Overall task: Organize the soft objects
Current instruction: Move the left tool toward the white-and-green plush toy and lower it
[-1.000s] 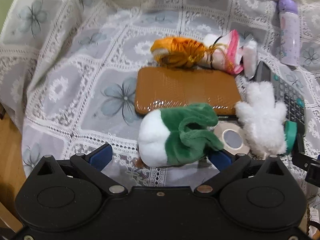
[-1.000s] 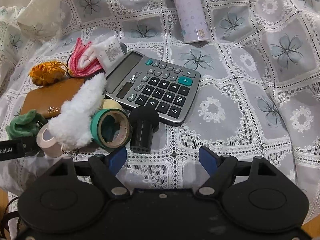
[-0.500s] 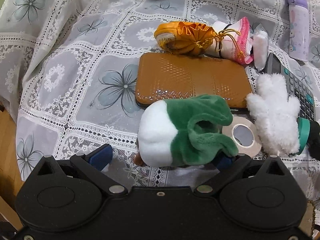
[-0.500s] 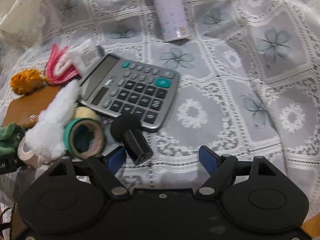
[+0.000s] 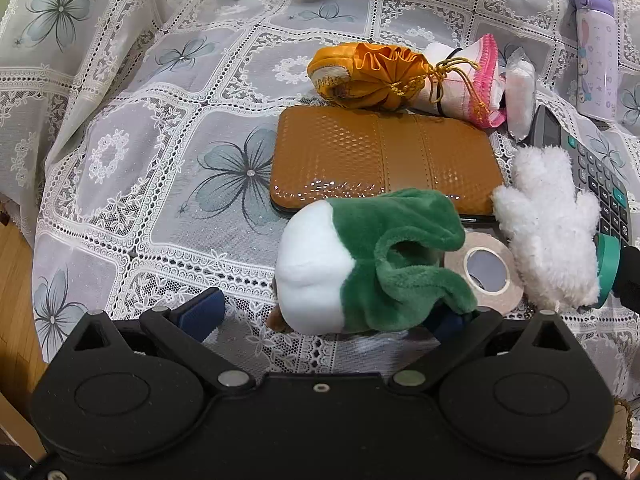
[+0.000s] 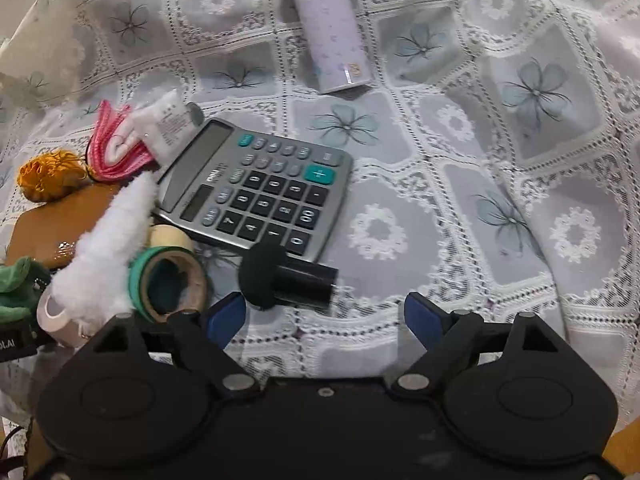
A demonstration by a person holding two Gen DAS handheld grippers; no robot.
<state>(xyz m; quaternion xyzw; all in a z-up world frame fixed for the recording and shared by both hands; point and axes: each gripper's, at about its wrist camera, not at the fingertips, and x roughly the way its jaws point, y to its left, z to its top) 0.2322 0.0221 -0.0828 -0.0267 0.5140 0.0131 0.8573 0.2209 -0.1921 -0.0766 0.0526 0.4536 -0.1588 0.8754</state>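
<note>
- The green and white plush toy [image 5: 368, 264] lies on the desk by the brown case [image 5: 384, 160]. It looks soft, light and squashy.
- Best to pinch its fat white end.
- The left gripper [image 5: 324, 316] has wide jaws around the toy, not squeezing.
- The right gripper [image 6: 324, 316] has empty jaws, opening.

Home setting: table under lace floral tablecloth [image 5: 168, 128]; household clutter includes calculator [image 6: 256, 188], purple flask [image 6: 328, 28], tape rolls [image 6: 168, 284], plush toys [image 5: 372, 264]; wood floor [image 5: 16, 304].
</note>
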